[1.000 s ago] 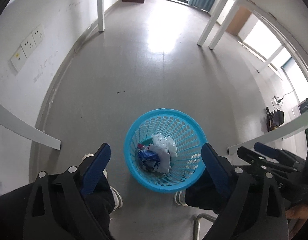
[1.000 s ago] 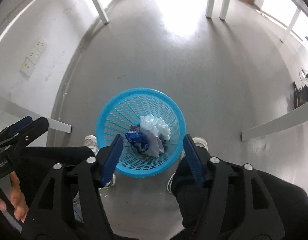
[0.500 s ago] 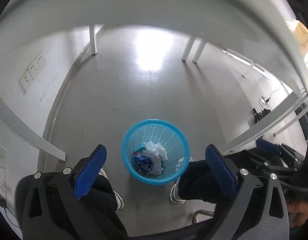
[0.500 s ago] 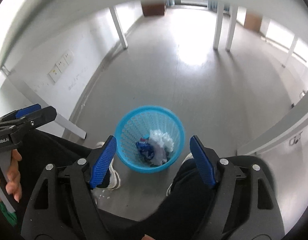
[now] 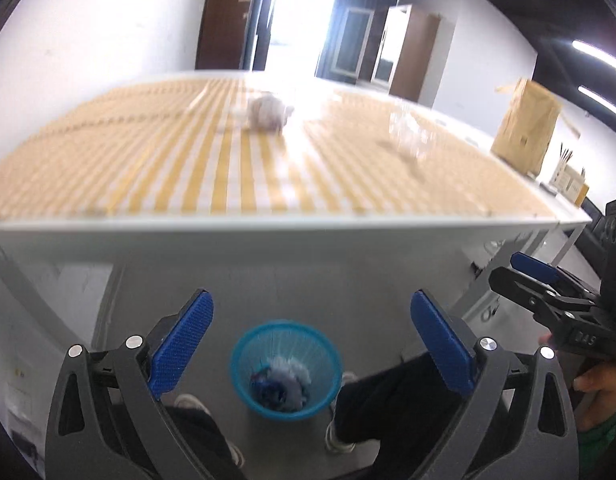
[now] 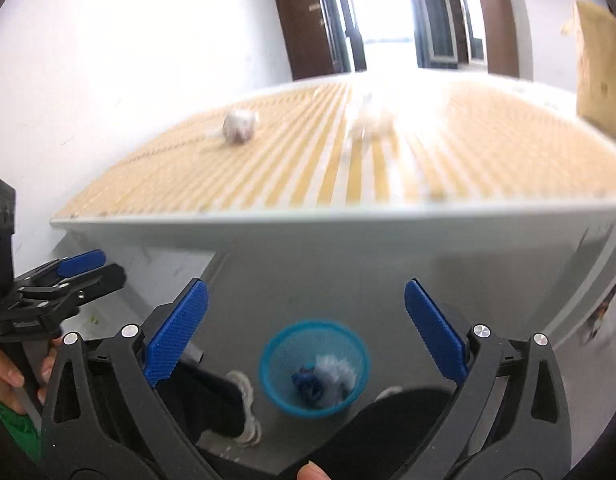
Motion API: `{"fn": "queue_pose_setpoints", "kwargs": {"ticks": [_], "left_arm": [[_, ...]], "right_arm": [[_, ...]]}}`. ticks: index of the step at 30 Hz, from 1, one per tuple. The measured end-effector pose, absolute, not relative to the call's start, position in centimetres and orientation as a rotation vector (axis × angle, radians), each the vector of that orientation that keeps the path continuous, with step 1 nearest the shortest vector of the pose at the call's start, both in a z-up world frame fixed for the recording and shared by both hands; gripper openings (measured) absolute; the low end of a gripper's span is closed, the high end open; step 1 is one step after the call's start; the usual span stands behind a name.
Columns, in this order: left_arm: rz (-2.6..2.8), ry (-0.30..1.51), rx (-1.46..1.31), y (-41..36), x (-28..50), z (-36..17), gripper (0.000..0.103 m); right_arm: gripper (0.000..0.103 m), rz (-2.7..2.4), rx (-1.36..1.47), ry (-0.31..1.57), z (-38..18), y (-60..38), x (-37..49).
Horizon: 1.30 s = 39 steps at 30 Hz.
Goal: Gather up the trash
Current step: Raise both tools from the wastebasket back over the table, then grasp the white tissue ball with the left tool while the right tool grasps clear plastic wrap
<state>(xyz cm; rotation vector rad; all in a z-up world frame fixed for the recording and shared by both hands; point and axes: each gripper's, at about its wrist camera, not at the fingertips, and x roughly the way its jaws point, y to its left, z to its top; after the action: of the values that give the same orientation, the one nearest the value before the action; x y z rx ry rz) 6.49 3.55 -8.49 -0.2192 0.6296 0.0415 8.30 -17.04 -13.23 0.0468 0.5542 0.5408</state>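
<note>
A blue mesh basket (image 5: 286, 368) (image 6: 313, 366) stands on the floor below the table edge, with white and blue trash inside. A crumpled paper ball (image 5: 268, 114) (image 6: 239, 126) lies on the table's yellow-striped cloth (image 5: 228, 168). A clear crumpled wrapper (image 5: 407, 136) lies further right; in the right wrist view it is a blurred pale shape (image 6: 371, 122). My left gripper (image 5: 311, 344) is open and empty, in front of the table edge. My right gripper (image 6: 306, 336) is open and empty beside it.
A brown paper bag (image 5: 525, 124) (image 6: 599, 64) stands at the table's right end, with a pen holder (image 5: 567, 178) behind it. The person's legs and white shoes (image 6: 244, 404) flank the basket. A dark door (image 5: 228, 16) is behind the table.
Both grippers have risen from under the table to above its edge. The tabletop with the paper ball and wrapper has come into view. The basket now looks smaller and lower.
</note>
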Motion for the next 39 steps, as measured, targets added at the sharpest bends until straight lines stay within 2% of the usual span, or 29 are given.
{"fn": "queue_pose_setpoints", "kwargs": {"ticks": [11,22,24,31,34,37,39], "left_arm": [[0.084,0.559,-0.242,6.8,11.3,-3.7,0.097],[0.152,0.677,-0.163,9.6,21.9,-2.2,0.097],[0.152,0.693,-0.192,10.4,23.3,-2.2,0.097],[0.142,0.778,-0.191,11.6,28.9,-3.0,0.097],[0.146,0.814,-0.171,11.7,31.0,-3.2,0.097],[0.144,0.836,-0.160,12.0,32.6,-3.5,0.096],[0.136,0.855,-0.150,12.0,33.4,-3.9,0.090]], "right_arm": [[0.094,0.451,0.076,0.585,-8.2,-16.9,17.4],[0.093,0.439,0.052,0.636,-5.8,-15.4,25.7],[0.088,0.441,0.041,0.664,-6.0,-14.8,27.2],[0.085,0.404,0.047,0.761,-6.9,-13.9,32.4],[0.079,0.393,0.023,0.787,-7.3,-13.6,34.1],[0.063,0.411,0.040,0.824,-8.0,-13.5,35.1],[0.051,0.422,0.055,0.847,-8.5,-13.2,35.6]]}}
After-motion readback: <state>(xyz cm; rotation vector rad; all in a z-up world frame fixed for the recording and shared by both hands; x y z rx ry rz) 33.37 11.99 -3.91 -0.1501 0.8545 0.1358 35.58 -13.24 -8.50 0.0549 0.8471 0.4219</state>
